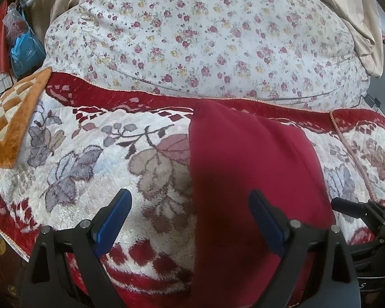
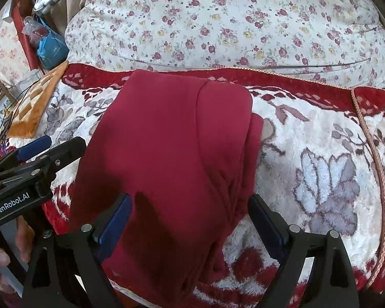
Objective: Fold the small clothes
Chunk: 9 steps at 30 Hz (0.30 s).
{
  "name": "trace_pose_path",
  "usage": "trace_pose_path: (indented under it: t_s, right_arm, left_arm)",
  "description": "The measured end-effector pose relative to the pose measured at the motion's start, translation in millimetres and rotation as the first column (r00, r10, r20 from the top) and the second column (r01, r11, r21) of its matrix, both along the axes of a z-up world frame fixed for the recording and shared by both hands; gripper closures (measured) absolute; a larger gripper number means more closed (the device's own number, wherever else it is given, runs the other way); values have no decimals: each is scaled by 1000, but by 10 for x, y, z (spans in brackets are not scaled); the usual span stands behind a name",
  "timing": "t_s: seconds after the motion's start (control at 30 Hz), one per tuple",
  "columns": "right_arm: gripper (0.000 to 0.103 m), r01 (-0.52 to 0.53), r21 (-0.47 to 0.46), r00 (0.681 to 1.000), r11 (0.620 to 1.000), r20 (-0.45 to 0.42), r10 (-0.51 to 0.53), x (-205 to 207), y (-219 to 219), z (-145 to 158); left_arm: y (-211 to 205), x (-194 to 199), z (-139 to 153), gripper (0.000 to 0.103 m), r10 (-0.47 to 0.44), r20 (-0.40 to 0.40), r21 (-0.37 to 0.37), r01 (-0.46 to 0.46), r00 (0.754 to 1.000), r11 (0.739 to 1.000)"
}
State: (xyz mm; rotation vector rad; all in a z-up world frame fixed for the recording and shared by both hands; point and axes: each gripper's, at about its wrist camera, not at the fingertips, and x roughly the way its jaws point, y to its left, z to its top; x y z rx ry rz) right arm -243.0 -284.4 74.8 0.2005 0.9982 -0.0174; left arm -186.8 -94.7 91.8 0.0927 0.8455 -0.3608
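A dark red garment [image 2: 166,159] lies folded lengthwise in a long strip on the floral blanket [image 2: 320,154]; it also shows in the left wrist view [image 1: 243,179]. My left gripper [image 1: 190,205] is open and empty, just above the garment's left edge, and it shows at the left of the right wrist view [image 2: 51,146]. My right gripper [image 2: 190,210] is open and empty, its blue pads either side of the garment's near part. The garment's near end is hidden below both grippers.
A large floral duvet [image 1: 205,38] is heaped behind the blanket. An orange checked mat [image 1: 10,120] lies at the left. A blue bag [image 1: 25,51] and clutter sit at the far left. A black cable [image 1: 367,100] runs along the right.
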Motion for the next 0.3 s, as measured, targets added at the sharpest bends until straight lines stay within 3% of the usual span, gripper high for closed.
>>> trace_pose_path:
  t_s: [0.3]
  right_arm:
    - [9,1,5,1000,1000,7,-1,22,-71,-1]
  left_arm:
    - [27,100,-18,10,-20,2,-3,20,1000,1000]
